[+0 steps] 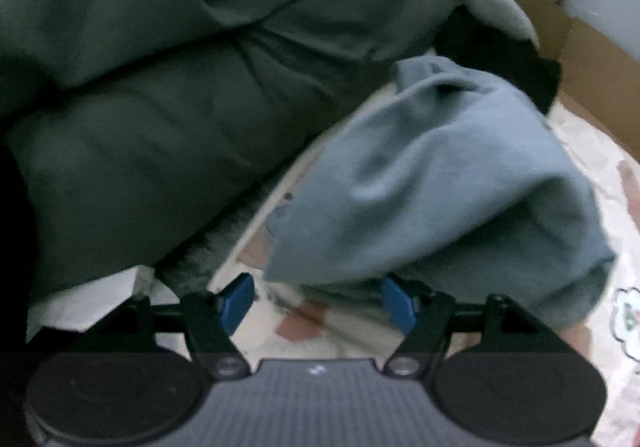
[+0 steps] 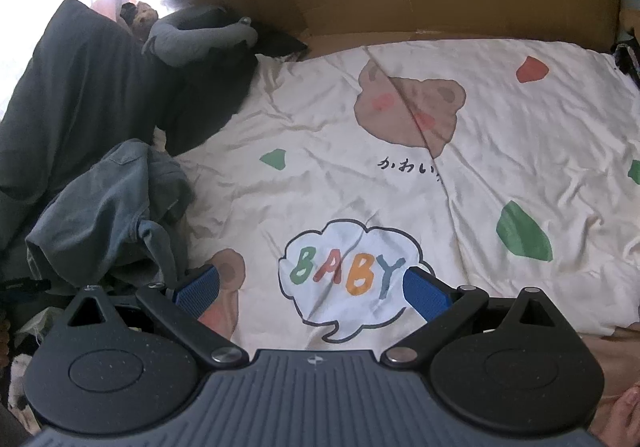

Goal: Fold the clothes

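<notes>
Blue-grey garment (image 1: 436,183) lies crumpled mid-frame, just beyond left tongs (image 1: 318,303); both tongs gape empty; an edge, not bunched folds, is best pinched

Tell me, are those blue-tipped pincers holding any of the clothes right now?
No. Both are open and empty. The left gripper is close to the blue-grey garment without pinching it, and the right gripper hangs over the bare bedsheet.
</notes>
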The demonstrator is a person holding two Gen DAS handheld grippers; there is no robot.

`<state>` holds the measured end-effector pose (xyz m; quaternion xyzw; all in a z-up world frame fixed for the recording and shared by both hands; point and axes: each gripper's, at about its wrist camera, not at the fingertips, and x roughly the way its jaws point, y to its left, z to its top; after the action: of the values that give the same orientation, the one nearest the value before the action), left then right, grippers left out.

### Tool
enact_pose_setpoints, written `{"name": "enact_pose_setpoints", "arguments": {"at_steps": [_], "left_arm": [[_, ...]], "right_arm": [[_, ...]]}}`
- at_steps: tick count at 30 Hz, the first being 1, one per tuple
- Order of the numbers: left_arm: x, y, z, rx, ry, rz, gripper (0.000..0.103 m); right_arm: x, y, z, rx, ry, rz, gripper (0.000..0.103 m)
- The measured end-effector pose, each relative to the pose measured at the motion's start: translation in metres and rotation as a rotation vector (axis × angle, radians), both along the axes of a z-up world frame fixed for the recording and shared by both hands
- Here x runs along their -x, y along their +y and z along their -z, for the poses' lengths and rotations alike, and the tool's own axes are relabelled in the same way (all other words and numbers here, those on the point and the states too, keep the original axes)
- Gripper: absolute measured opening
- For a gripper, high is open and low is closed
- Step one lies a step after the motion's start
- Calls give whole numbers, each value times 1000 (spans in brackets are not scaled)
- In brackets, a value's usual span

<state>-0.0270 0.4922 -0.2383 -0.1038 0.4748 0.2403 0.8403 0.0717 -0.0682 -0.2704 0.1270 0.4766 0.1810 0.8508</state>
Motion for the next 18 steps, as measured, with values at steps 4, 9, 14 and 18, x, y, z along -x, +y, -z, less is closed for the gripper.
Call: {"name": "enact_pose_setpoints", "arguments": {"at_steps": [4,9,14,18], "left_arm": [[-14,-2,7,-73,-37,75,77],[-26,-10,0,-78,-97,155,41],[-31,-26,-15,13,-125,204,13],[-37,-49,-28,74,-154,260,11]], "right_arm": [[-1,0,3,2,15,4,100],[0,1,2,6,7,-4,100],[-1,-2,3,-27,11,15,100],[-2,-5,2,-51,8,27,100]]}}
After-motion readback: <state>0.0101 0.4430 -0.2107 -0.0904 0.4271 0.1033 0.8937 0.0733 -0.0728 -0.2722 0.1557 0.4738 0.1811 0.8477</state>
